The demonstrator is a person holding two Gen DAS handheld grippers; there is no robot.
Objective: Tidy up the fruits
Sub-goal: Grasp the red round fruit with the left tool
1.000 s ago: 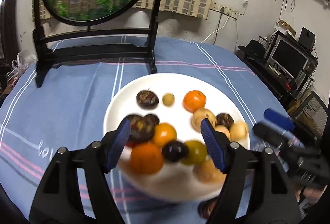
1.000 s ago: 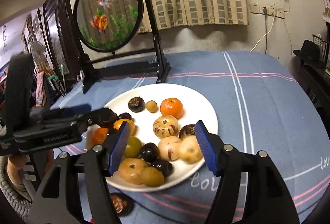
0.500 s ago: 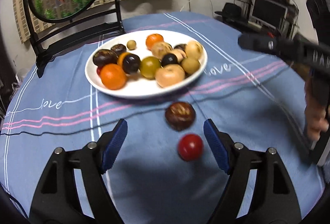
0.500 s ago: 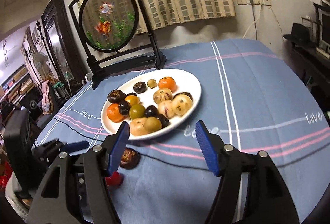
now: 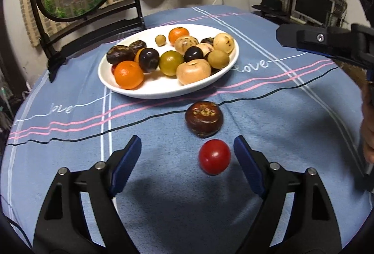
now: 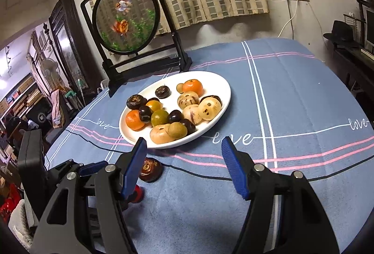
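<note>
The red fruit [image 5: 214,157] is seen on the bench just short of the brown fruit [image 5: 203,119] and farther from the white plate [image 5: 163,90], lying between the spread-apart left gripper [image 5: 187,155], while the right gripper [image 6: 183,164], likewise spread and empty, is held farther off.

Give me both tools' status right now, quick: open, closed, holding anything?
Left tool: open, holding nothing; the red tomato lies on the cloth between its fingers, untouched.
Right tool: open, empty, nothing between its fingers.

Glossy white plate [image 5: 163,92], matt cloth tablecloth [image 5: 163,184]
</note>
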